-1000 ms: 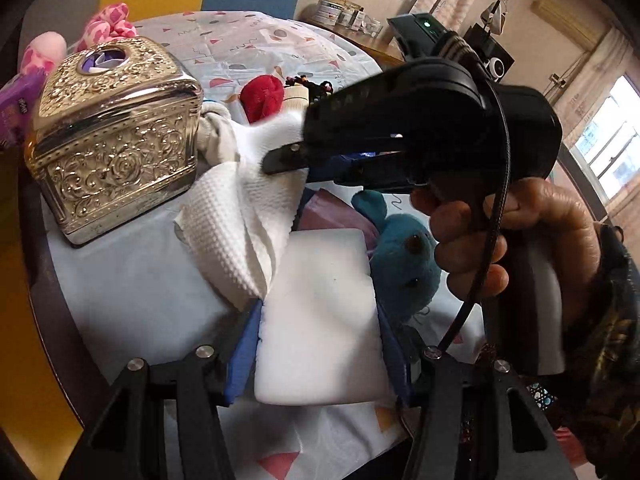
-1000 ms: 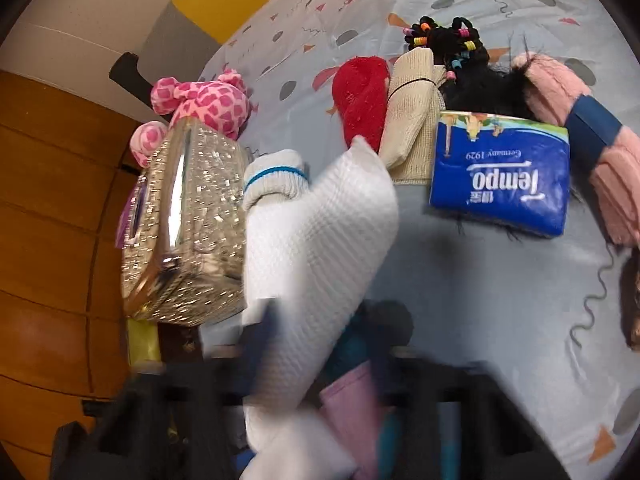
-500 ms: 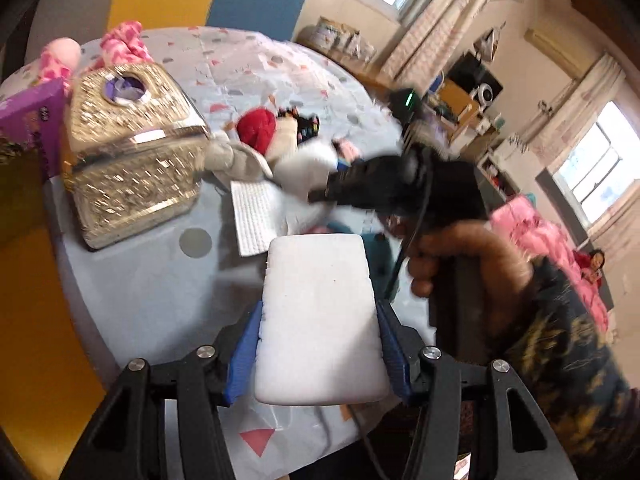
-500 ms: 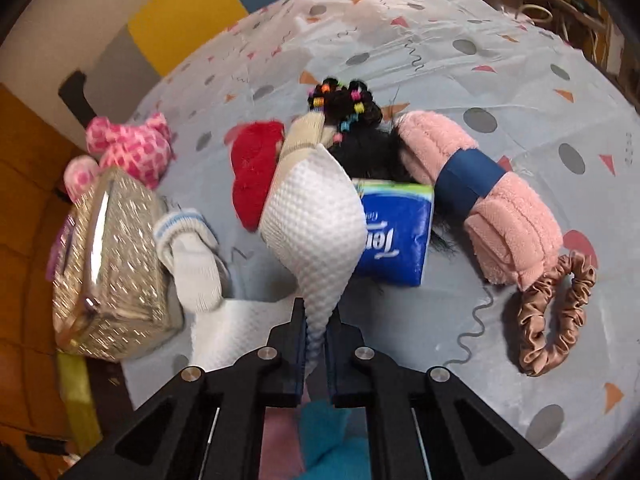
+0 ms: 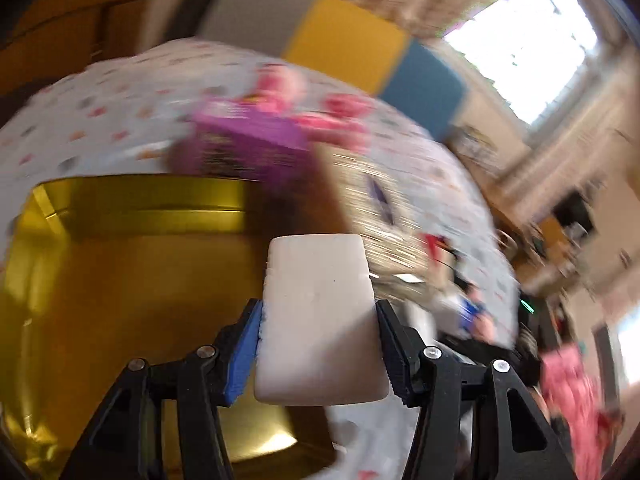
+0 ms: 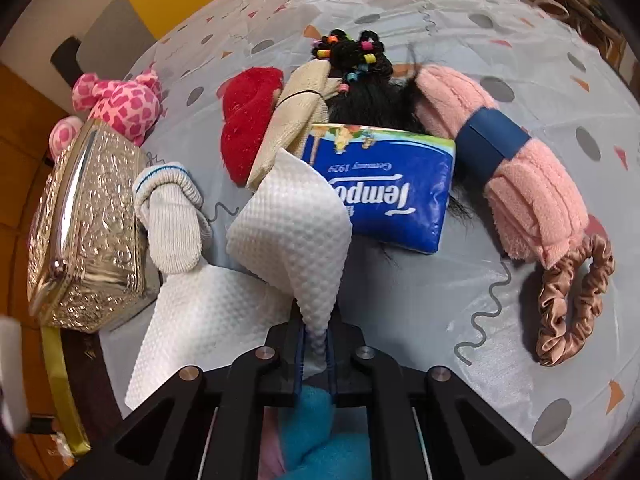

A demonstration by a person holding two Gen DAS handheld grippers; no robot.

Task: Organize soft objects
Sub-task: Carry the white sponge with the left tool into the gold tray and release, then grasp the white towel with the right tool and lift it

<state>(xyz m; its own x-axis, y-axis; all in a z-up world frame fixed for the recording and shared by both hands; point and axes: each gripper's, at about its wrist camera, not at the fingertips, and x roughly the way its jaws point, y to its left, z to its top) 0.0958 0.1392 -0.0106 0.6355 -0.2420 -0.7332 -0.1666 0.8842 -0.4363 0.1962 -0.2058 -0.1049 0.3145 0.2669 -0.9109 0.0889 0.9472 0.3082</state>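
Observation:
My left gripper (image 5: 318,344) is shut on a white sponge block (image 5: 318,320), held up over a yellow bin (image 5: 120,280) beside the table; that view is blurred by motion. My right gripper (image 6: 314,354) is shut on a corner of a white textured cloth (image 6: 292,236), which hangs lifted while its other end (image 6: 204,320) lies on the tablecloth. Beyond the cloth lie a blue tissue pack (image 6: 384,188), a red plush (image 6: 250,120), a beige sock (image 6: 296,120), a white sock (image 6: 172,216) and a pink rolled towel (image 6: 520,168). A teal plush (image 6: 320,432) lies under the right gripper.
A gold embossed box (image 6: 84,232) stands at the table's left edge, with a pink spotted plush (image 6: 120,100) behind it. A purple box (image 5: 248,148) sits by the bin. Black hair ties with coloured beads (image 6: 352,52) and a brown scrunchie (image 6: 572,296) lie on the patterned tablecloth (image 6: 500,280).
My left gripper has swung left with the sponge, away from the pile and over the yellow bin. My right gripper has closed on the white cloth and lifted its corner.

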